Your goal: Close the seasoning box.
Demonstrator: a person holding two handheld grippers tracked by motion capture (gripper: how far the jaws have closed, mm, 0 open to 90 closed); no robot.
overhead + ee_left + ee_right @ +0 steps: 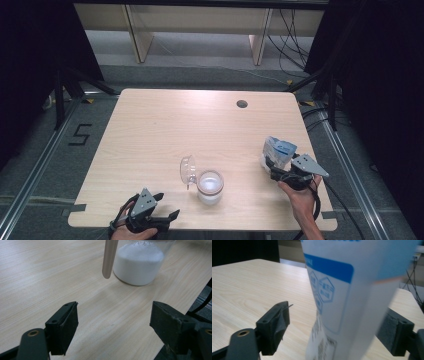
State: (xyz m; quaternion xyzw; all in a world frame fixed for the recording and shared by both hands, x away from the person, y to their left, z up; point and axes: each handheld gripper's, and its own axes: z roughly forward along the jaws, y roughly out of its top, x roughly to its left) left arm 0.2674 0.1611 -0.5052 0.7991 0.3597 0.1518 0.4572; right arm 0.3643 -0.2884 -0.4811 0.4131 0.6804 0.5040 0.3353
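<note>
On the wooden surface (pixel 150 130) a clear cup (pixel 210 187) of white powder stands near the front edge, its lid (pixel 188 171) tipped beside it, while the left gripper (pixel 167 216) waits with fingers spread and the right gripper (pixel 268 165) has a blue-and-white bag (pixel 279 151) between its spread fingers.

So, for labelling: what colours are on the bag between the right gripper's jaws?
White with blue panels on the bag; clearest in the right gripper view.

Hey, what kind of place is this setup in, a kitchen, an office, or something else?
Most likely a lab or recording studio, not a kitchen: a bare wooden table ringed by black curtains, metal rails on the floor with a taped number marker, and loose cables behind.
</note>
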